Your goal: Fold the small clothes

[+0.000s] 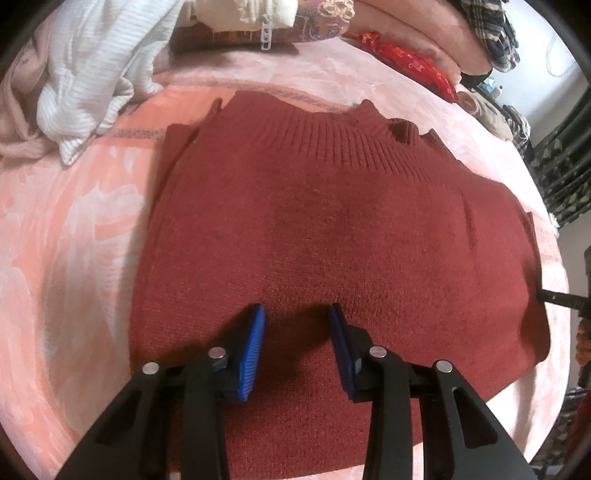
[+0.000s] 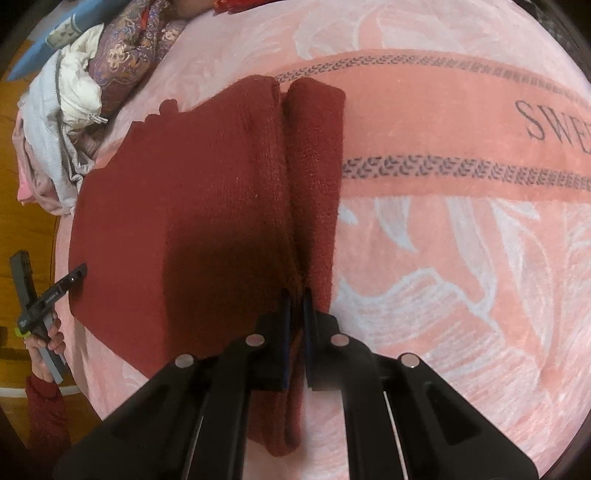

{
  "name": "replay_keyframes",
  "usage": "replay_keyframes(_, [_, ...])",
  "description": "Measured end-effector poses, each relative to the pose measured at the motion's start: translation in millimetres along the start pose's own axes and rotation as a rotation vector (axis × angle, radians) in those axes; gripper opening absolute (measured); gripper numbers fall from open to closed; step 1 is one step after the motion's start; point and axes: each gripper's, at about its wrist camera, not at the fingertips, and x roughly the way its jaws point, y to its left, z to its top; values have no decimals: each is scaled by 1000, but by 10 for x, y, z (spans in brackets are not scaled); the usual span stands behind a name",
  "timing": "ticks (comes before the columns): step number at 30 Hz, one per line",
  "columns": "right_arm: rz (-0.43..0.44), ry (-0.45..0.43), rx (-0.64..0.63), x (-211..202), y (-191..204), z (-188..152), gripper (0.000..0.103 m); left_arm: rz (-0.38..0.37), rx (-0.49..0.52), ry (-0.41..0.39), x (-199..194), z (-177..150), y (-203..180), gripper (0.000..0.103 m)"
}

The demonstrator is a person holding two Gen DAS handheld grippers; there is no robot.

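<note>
A dark red knitted sweater [image 1: 332,221] lies flat on a pink blanket [image 1: 74,240], its ribbed hem at the far side. My left gripper [image 1: 297,314] hovers open over the sweater's near part, holding nothing. In the right wrist view the sweater [image 2: 184,203] shows partly folded, with a raised fold [image 2: 317,166] along its right edge. My right gripper [image 2: 295,299] is shut on that fold of the sweater. The left gripper also shows in the right wrist view [image 2: 79,271], at the sweater's left edge.
A pile of white and pale clothes [image 1: 92,74] lies at the far left of the bed. A red patterned item [image 1: 413,66] and plaid cloth [image 1: 491,33] lie at the back right. The pile also shows in the right wrist view [image 2: 66,122]. Wooden floor [image 2: 22,229] lies beyond the bed's left edge.
</note>
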Motion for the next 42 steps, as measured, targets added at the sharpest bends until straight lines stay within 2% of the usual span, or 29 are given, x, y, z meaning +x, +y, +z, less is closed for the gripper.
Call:
replay_keyframes(3, [14, 0, 20, -18, 12, 8, 8, 3, -3, 2, -2, 11, -8, 38])
replay_keyframes(5, [39, -10, 29, -80, 9, -8, 17, -1, -12, 1, -17, 15, -9, 40])
replay_keyframes(6, [46, -18, 28, -125, 23, -13, 24, -9, -19, 0, -46, 10, -11, 43])
replay_keyframes(7, [34, -30, 25, -203, 38, -42, 35, -14, -23, 0, -70, 8, -21, 45])
replay_keyframes(8, [29, -41, 26, -264, 36, -61, 40, -19, -28, -4, -114, 0, -27, 51])
replay_keyframes(11, [60, -53, 31, -414, 8, -145, 43, -5, -14, -38, -286, -45, -49, 61])
replay_keyframes(13, [73, -35, 30, -426, 2, -198, 51, 9, 0, -51, -352, -67, -47, 62])
replay_keyframes(20, [88, 35, 39, -178, 1, -235, 50, 15, -36, -30, -347, -133, 144, 62])
replay_keyframes(29, [104, 63, 83, 65, -39, -193, 43, 4, -25, -9, -265, -141, 206, 62])
replay_keyframes(37, [140, 74, 103, 139, -43, -169, 21, -36, -50, -1, -200, -152, 312, 62])
replay_keyframes(42, [144, 70, 113, 142, -31, -193, 14, -43, -41, 7, -175, -151, 336, 62])
